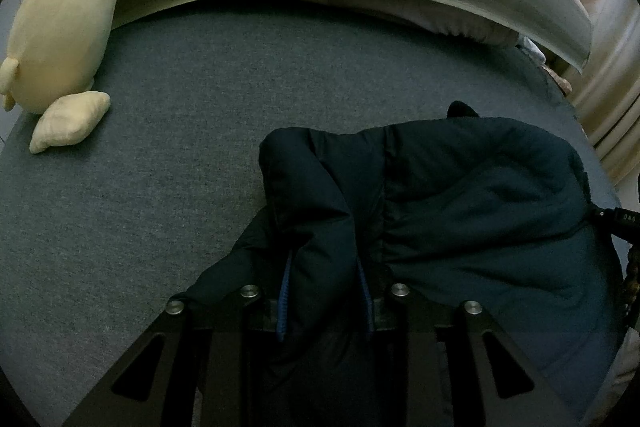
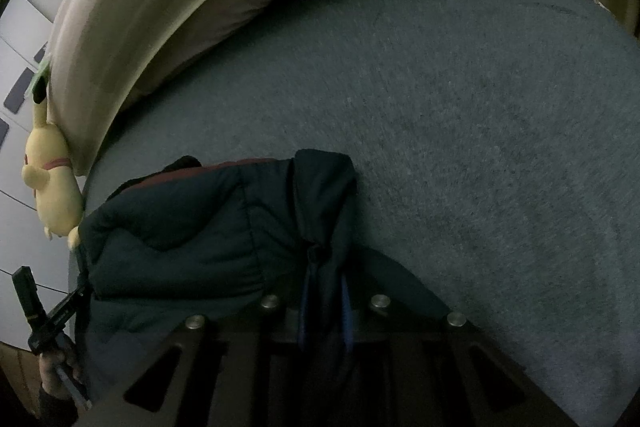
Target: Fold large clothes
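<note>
Pinching the dark puffy jacket (image 1: 460, 195) with both grippers, left (image 1: 325, 291) and right (image 2: 325, 301), jaws narrow on fabric, probably to drag its fold flat near the bed's (image 1: 160, 147) front edge.

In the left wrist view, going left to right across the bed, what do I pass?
Yellow plush toy → bare grey bed sheet → dark navy padded jacket, a fold of it clamped in the left tool → beige curtain at the right edge.
</note>
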